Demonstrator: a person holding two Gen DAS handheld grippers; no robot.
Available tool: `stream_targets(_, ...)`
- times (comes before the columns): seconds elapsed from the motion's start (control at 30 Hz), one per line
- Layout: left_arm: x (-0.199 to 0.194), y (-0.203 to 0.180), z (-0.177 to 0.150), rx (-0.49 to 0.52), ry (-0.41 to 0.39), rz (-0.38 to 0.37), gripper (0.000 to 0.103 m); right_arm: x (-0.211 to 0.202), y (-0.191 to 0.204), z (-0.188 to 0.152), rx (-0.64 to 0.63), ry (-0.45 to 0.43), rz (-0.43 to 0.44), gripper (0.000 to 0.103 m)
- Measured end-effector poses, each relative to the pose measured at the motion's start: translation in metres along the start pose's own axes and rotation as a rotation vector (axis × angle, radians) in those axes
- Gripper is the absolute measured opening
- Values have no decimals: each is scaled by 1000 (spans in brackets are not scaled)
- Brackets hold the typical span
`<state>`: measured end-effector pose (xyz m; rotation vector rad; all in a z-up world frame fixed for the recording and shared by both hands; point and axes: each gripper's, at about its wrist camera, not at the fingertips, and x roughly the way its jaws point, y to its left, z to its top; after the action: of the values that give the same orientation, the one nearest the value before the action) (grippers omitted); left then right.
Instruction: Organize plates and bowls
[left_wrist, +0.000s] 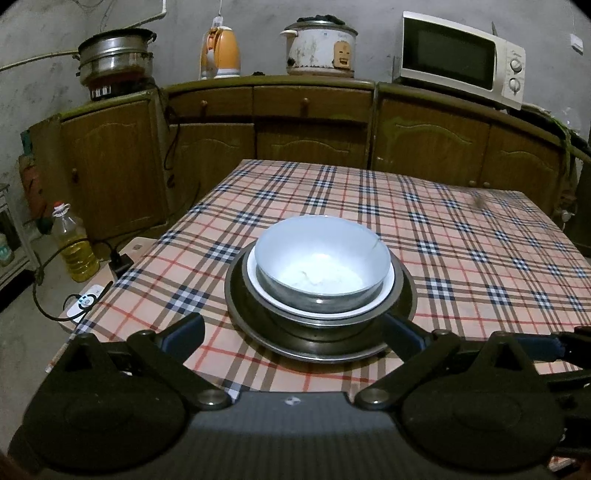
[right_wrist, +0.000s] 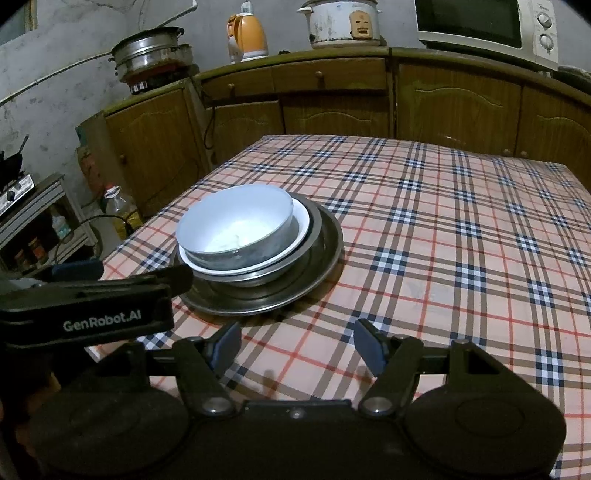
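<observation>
Both tongs, left (left_wrist: 293, 334) and right (right_wrist: 297, 349), gape empty before stacked bowls (left_wrist: 321, 258); kettle (left_wrist: 221, 51) behind.

A single nested stack stood upright on the checked tablecloth: a wide, shallow metal plate (left_wrist: 320, 345) lay at the bottom, with a steel bowl (left_wrist: 395, 280) sitting inside it. A white bowl (left_wrist: 258, 286) rested in the steel one, and a pale, metal-sided bowl (left_wrist: 321, 258) with a white interior sat on top. The stack lay toward the table's left near side.
</observation>
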<state>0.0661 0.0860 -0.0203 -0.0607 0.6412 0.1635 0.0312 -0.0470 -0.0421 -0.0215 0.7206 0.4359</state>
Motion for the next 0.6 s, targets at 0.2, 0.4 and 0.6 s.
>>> stream_targets(0.2, 1, -1, -1, 0, 3, -4, 103, 1, 0, 0, 1, 2, 2, 80)
stream_targets(0.4, 1, -2, -1, 2, 5, -5, 103, 2, 0, 0, 2, 2, 2, 80)
stream_targets(0.6, 1, -4, -2, 4, 7, -10, 103, 3, 0, -1, 3, 7, 4, 80)
